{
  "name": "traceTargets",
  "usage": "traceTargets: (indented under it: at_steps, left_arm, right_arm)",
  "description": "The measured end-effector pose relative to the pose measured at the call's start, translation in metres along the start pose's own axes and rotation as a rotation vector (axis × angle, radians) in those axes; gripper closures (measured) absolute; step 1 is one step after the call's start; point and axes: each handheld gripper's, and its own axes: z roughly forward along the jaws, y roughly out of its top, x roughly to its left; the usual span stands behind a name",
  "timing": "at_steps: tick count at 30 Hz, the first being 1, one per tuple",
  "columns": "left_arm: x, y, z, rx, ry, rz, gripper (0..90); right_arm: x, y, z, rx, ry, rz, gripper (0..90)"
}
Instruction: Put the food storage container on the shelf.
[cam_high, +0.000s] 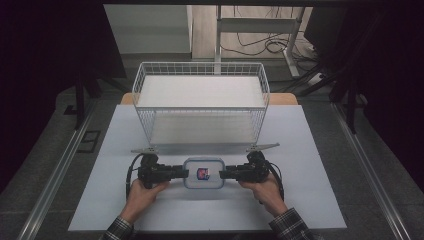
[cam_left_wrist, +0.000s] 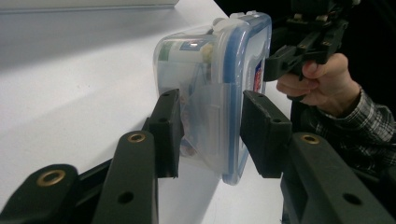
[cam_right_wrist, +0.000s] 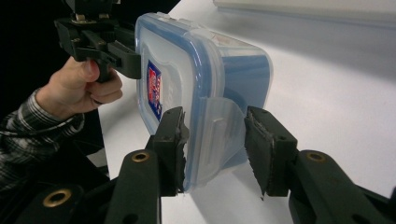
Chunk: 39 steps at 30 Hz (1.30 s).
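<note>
A clear plastic container (cam_high: 203, 173) with a blue-rimmed lid and a red and blue sticker lies flat on the white table sheet (cam_high: 305, 150), near its front edge. My left gripper (cam_high: 185, 172) is at its left end and my right gripper (cam_high: 222, 173) at its right end, both held level and facing each other. In the left gripper view the jaws (cam_left_wrist: 210, 135) press on the container (cam_left_wrist: 205, 70) across its latch flap, one pad under the base and one on the lid. In the right gripper view the jaws (cam_right_wrist: 215, 140) clamp the opposite end of the container (cam_right_wrist: 196, 60) at its flap.
A white wire basket (cam_high: 200, 65) with a pale board inside stands just behind the container, in the middle of the table. Dark floor, metal rails and desk legs with cables surround the table.
</note>
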Motion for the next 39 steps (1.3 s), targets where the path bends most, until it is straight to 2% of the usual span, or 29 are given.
traceTargets:
  at_steps: [6, 11, 16, 26, 33, 39]
  left_arm:
    - [-0.006, 0.008, -0.005, -0.025, 0.011, 0.012, 59.3]
    - [-0.014, 0.019, -0.012, -0.042, 0.021, 0.032, 59.3]
    - [-0.019, 0.031, -0.017, -0.059, 0.029, 0.038, 59.3]
    - [-0.035, 0.070, -0.033, -0.085, 0.047, 0.073, 59.3]
    - [-0.038, 0.096, -0.042, -0.093, 0.043, 0.080, 59.2]
    - [-0.042, 0.121, -0.049, -0.099, 0.062, 0.089, 59.0]
  right_arm:
    - [0.005, 0.008, -0.003, -0.010, -0.003, -0.023, 58.1]
    - [0.012, 0.021, -0.008, -0.031, -0.009, -0.049, 58.0]
    - [0.016, 0.034, -0.013, -0.039, -0.007, -0.056, 58.0]
    - [0.028, 0.069, -0.026, -0.076, -0.006, -0.082, 57.9]
    - [0.035, 0.098, -0.035, -0.093, -0.019, -0.103, 58.0]
    - [0.037, 0.119, -0.039, -0.108, -0.018, -0.104, 58.0]
